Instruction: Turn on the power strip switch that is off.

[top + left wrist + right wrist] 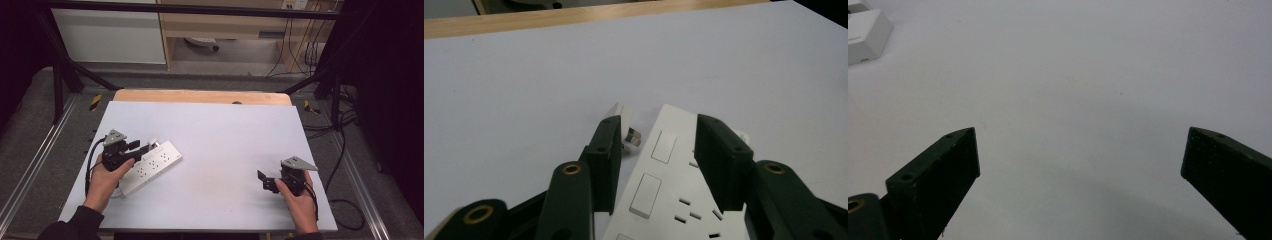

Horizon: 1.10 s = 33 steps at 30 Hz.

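A white power strip [156,162] with switches and several sockets lies slantwise on the left part of the white tabletop [220,140]. My left gripper [142,147] is low over its far end. In the left gripper view the jaws straddle the power strip [664,190], and a narrow gap shows beside the left jaw, so the gripper [659,122] is open. A small white plug [621,114] with metal prongs lies just past the left jaw tip, beside the strip. My right gripper [263,180] rests open near the front right, nothing between its jaws [1080,150]. The strip's end [865,35] shows far off.
A wooden strip [200,96] borders the table's far edge. Black frame posts [57,85] stand at both back corners. Cables [345,200] trail on the floor to the right. A cabinet and shelving [220,25] stand beyond the table.
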Tool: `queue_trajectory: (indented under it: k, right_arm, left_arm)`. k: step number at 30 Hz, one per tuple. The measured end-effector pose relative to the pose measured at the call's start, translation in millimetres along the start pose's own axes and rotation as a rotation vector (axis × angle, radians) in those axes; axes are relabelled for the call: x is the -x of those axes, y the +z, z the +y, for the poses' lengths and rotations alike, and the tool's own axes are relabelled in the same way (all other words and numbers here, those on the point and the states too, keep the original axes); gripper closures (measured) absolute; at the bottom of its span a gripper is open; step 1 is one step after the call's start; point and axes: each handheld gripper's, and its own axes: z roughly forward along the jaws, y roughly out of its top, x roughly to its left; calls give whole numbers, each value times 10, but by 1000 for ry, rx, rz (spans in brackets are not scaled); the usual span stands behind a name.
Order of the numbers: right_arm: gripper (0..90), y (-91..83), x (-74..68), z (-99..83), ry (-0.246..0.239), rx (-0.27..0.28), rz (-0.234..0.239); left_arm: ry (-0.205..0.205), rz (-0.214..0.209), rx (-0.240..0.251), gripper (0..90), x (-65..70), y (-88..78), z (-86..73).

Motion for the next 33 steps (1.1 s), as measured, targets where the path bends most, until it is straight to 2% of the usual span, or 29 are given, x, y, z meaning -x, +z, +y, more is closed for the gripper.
queue_trajectory:
  k: [8,10,21,33]
  right_arm:
    - [27,0,5,1,-5,0,1]
    - [27,0,2,2,-4,0,1]
    - [27,-1,2,3,-6,0,3]
    - [28,0,6,6,-7,3,6]
  left_arm:
    - [7,-5,-18,630,-9,27,-31]
    - [8,-12,-21,684,-12,35,-43]
    - [9,-22,-51,807,-40,70,-109]
    - [16,-40,-64,871,-62,81,-174]
